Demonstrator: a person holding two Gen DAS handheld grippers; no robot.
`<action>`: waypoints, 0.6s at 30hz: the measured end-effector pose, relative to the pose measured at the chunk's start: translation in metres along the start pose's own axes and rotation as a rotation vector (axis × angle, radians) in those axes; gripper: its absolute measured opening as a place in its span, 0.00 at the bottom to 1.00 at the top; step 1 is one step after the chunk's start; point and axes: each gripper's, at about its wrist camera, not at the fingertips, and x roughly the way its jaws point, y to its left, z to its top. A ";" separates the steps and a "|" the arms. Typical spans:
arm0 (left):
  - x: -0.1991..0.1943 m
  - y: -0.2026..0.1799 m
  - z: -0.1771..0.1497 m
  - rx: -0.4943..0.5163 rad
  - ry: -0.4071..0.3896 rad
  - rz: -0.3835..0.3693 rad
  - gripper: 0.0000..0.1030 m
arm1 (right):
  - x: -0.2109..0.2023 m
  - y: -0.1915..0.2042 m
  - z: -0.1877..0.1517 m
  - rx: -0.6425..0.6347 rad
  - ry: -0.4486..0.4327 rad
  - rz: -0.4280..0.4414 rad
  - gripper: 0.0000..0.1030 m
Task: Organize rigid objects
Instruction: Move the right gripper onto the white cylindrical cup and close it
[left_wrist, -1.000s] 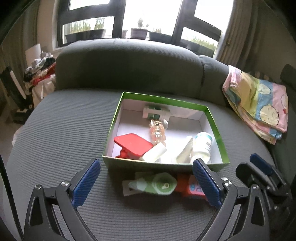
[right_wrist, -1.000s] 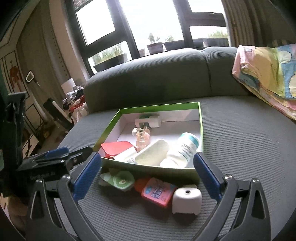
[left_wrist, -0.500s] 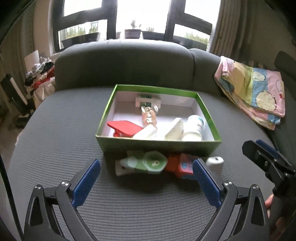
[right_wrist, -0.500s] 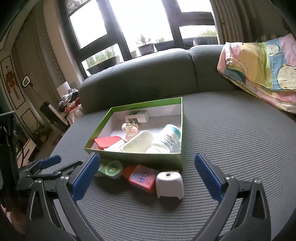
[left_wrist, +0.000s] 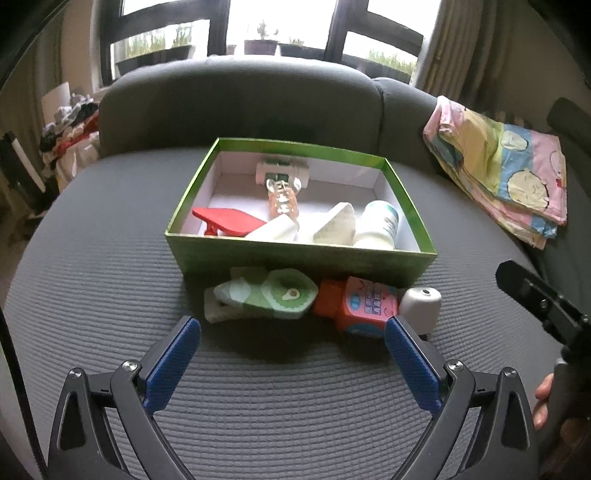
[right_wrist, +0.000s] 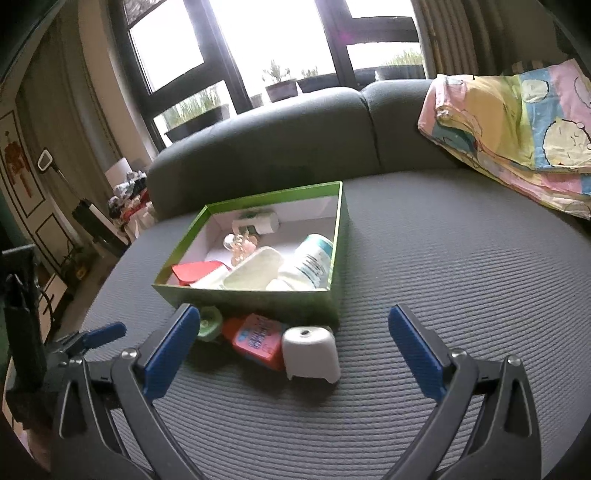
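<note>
A green box (left_wrist: 295, 258) (right_wrist: 258, 301) sits on the grey sofa seat. It holds a red clip (left_wrist: 227, 219), a white bottle (left_wrist: 378, 225) (right_wrist: 308, 262), a clear orange bottle (left_wrist: 282, 199) and several white items. In front of it lie a green-white tape dispenser (left_wrist: 273, 297), a pink-orange item (left_wrist: 364, 304) (right_wrist: 255, 338) and a small white cap-shaped object (left_wrist: 421, 304) (right_wrist: 312, 354). My left gripper (left_wrist: 291, 362) is open and empty, short of these. My right gripper (right_wrist: 293, 354) is open, with the white object between its fingers' line.
A folded pastel blanket (left_wrist: 506, 162) (right_wrist: 517, 129) lies at the right on the sofa. The sofa backrest (left_wrist: 240, 99) rises behind the box. Clutter (left_wrist: 70, 125) stands at the left beyond the sofa edge. The other gripper shows at each view's side (left_wrist: 543, 299) (right_wrist: 88, 339).
Both grippers have pulled back and away from the box. The loose items in front of it now show in full. Nothing was picked up.
</note>
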 end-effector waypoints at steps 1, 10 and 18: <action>0.002 0.000 -0.002 -0.005 0.008 -0.010 0.97 | 0.001 -0.002 -0.001 -0.002 0.008 -0.002 0.99; 0.023 0.006 -0.015 -0.071 0.105 -0.131 0.97 | 0.018 -0.025 -0.011 -0.062 0.129 0.044 0.98; 0.029 -0.028 -0.030 0.037 0.120 -0.334 0.97 | 0.036 -0.055 -0.019 -0.001 0.232 0.135 0.90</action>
